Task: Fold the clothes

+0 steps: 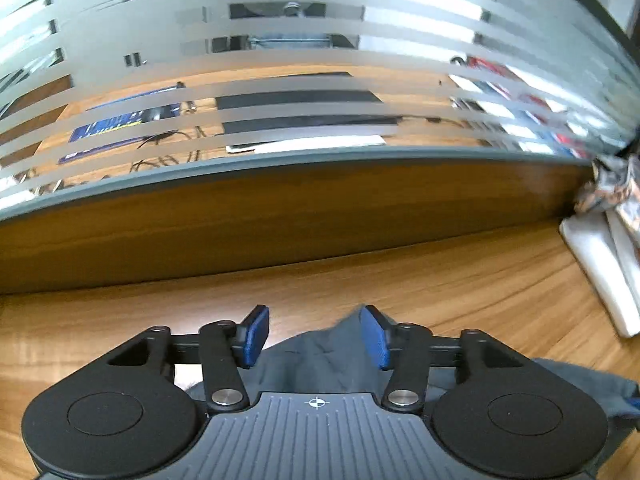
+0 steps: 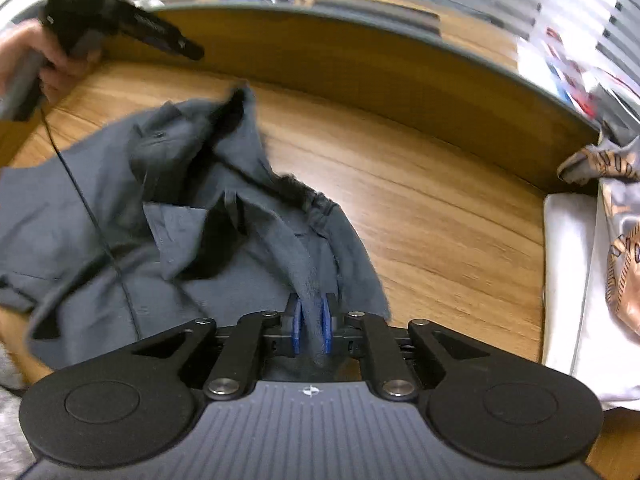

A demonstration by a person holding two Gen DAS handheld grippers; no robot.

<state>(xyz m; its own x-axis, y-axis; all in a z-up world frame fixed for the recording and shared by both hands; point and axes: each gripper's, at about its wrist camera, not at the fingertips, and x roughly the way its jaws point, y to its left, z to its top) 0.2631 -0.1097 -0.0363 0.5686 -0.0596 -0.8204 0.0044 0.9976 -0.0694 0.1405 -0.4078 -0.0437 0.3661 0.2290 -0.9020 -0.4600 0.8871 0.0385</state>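
Your right gripper [image 2: 311, 326] pinches a fold of the grey shirt [image 2: 168, 216] on the wooden table [image 2: 432, 200]. Your left gripper [image 1: 316, 336] gapes, gripping nothing

Your grey shirt [image 2: 192, 208] is a soft, matt woven cloth, creased and slightly fuzzy at its raw edges. Under it, the table [image 2: 420, 208] looks like wood-grain laminate, smooth with a mild sheen, and the upright panel [image 1: 280, 216] behind it has the same finish. Above that you see frosted-stripe glass [image 1: 304, 40], glossy between matt bands. Both grippers are matt black plastic with bright metal pivot pins and blue rubbery pads [image 2: 296, 326]. At your right lie smooth white folded fabric [image 2: 568, 280] and a satiny patterned cloth [image 2: 624, 248].
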